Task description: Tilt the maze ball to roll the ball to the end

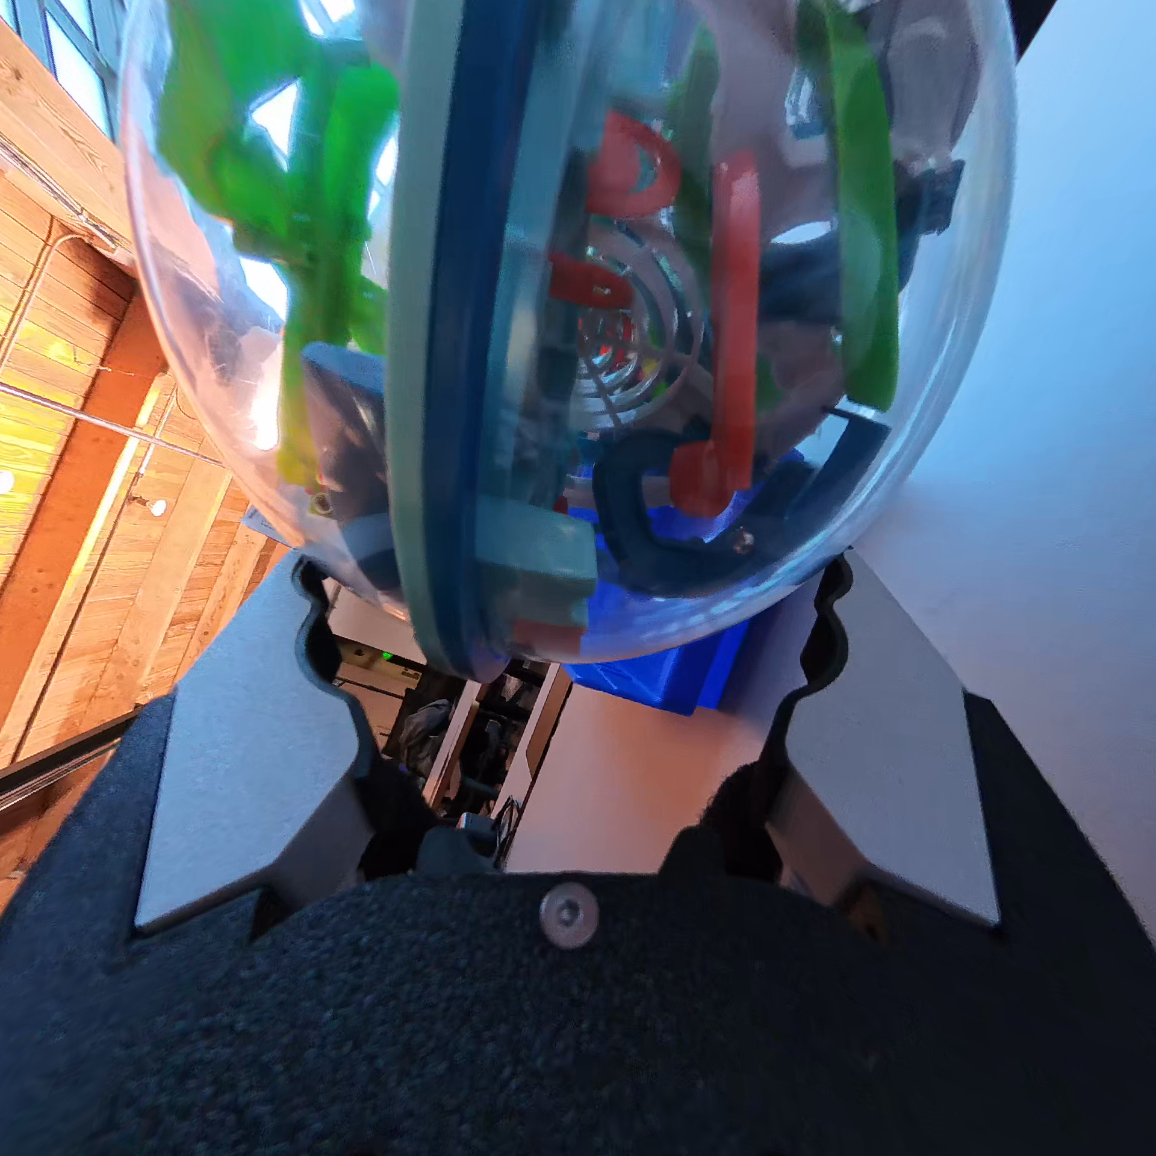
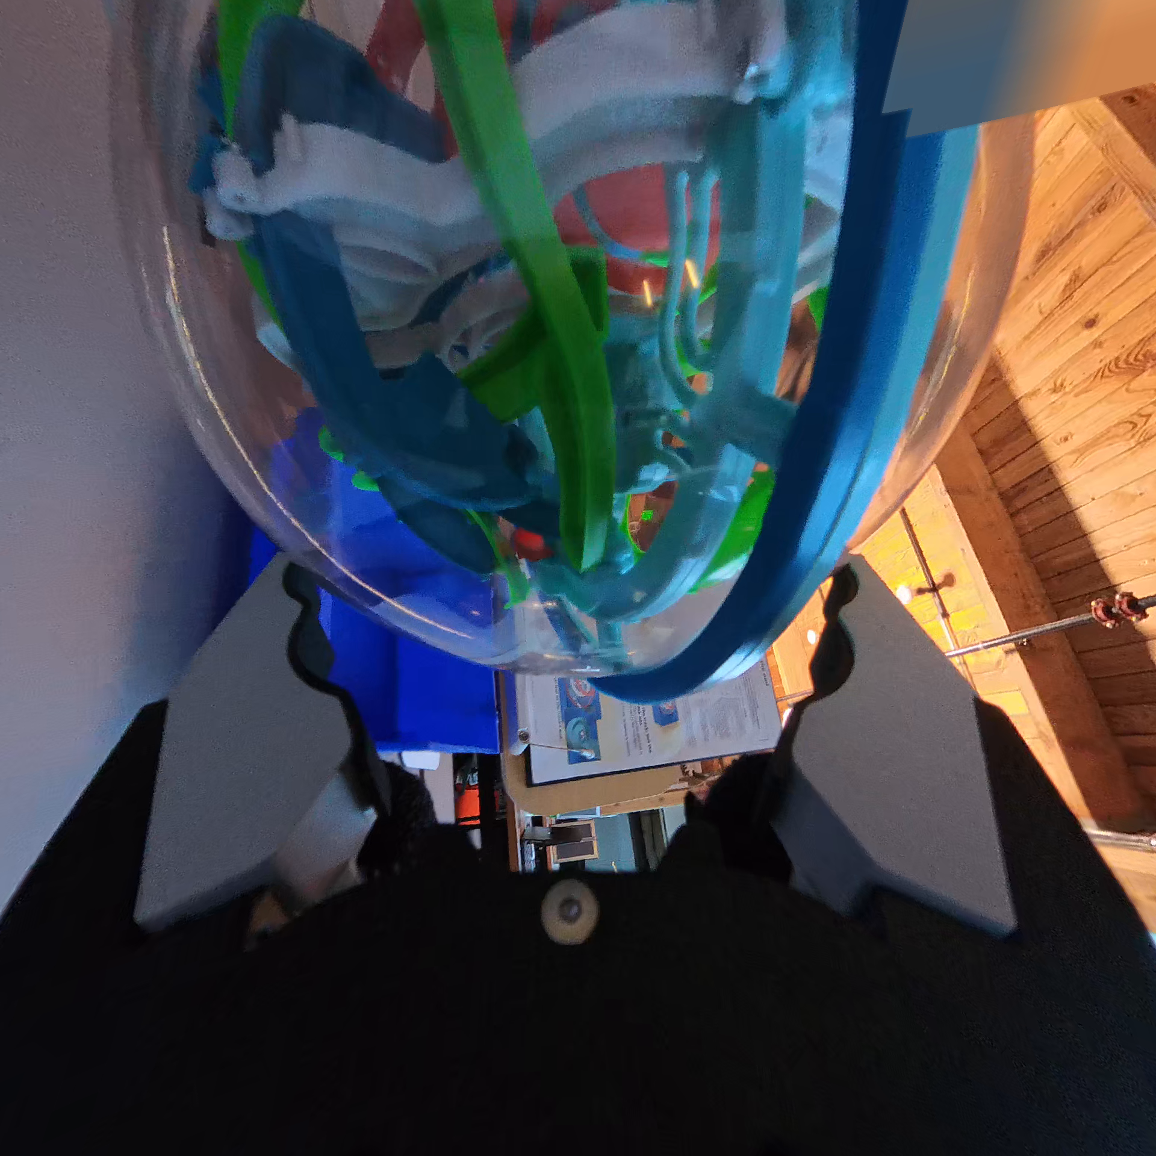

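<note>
The maze ball (image 1: 563, 281) is a clear sphere with a blue equator band and green, red, grey and dark blue tracks inside. It fills the upper half of both views. My left gripper (image 1: 569, 563) presses its wide-spread fingers (image 1: 275, 657) against the sphere's lower sides and holds it in the air. A small shiny ball (image 1: 741, 543) seems to sit on a dark blue curved track near the bottom. My right gripper (image 2: 566, 569) grips the maze ball (image 2: 500, 313) the same way from the other side. Both views are tilted and motion-blurred.
A blue bin (image 1: 657, 682) stands behind the sphere and also shows in the right wrist view (image 2: 406, 688). A white surface (image 1: 1063, 375) is on one side, wooden planks (image 2: 1063, 313) on the other. A printed sheet (image 2: 657, 725) and a metal pipe (image 2: 1032, 632) lie beyond.
</note>
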Available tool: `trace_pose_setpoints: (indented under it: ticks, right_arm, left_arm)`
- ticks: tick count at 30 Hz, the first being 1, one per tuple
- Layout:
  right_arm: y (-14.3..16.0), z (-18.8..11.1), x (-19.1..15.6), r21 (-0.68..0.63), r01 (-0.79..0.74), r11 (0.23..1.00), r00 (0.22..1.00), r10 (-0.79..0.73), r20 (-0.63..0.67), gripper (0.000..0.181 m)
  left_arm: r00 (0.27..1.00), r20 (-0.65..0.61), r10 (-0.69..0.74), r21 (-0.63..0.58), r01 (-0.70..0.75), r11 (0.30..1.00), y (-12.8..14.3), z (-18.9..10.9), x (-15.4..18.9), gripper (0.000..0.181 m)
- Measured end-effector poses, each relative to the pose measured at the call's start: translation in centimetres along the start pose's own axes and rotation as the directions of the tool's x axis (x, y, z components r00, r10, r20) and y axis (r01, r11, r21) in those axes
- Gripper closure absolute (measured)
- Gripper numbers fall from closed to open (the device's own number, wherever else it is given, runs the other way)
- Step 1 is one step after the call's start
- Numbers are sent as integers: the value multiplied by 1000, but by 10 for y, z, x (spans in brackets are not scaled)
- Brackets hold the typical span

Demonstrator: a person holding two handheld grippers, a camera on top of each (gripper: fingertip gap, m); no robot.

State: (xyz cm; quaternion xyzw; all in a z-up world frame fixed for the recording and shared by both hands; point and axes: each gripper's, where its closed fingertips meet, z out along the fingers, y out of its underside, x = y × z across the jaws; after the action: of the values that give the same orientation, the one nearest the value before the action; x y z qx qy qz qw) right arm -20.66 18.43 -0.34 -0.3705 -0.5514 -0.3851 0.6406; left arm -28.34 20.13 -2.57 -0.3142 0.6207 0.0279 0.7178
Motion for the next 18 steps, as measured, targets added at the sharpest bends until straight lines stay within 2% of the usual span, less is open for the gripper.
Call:
trace_pose_setpoints:
  ticks: [7,18]
  right_arm:
    - [12,-6,-10,-21,-4,1000,993,2,-119,28]
    - [16,-3,-19,-22,-31,999,996,29,-87,28]
  left_arm:
    - [993,17,116,-36,-116,993,-1,7,7,32]
    - [996,-6,92,-45,-92,995,5,10,13,32]
